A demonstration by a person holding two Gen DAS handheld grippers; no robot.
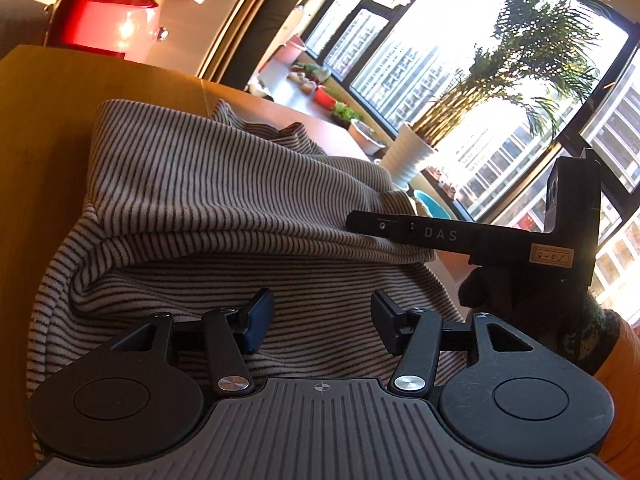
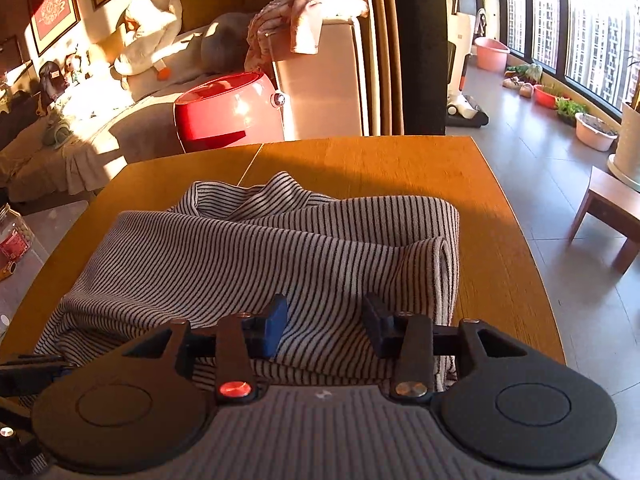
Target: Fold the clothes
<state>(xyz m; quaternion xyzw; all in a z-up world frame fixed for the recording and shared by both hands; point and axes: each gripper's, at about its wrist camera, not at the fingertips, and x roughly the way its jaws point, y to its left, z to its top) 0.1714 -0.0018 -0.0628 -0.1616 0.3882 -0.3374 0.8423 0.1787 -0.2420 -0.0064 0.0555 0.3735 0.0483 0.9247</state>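
A grey and black striped garment (image 2: 256, 248) lies folded in a thick bundle on the wooden table (image 2: 360, 160), with its collar toward the far side. In the right wrist view my right gripper (image 2: 326, 320) is open just above the garment's near edge, with nothing between its fingers. My left gripper (image 1: 320, 320) is also open and empty, low over the striped garment (image 1: 208, 200). In the left wrist view the right gripper (image 1: 354, 220) comes in from the right, held by a gloved hand (image 1: 496, 292), its tip at the upper fold.
A red round bin (image 2: 228, 112) stands past the table's far edge, with a sofa and a plush goose (image 2: 148, 36) behind it. On the right are tiled floor, a small wooden stool (image 2: 612, 208), plastic basins and a potted palm (image 1: 408, 156) by the windows.
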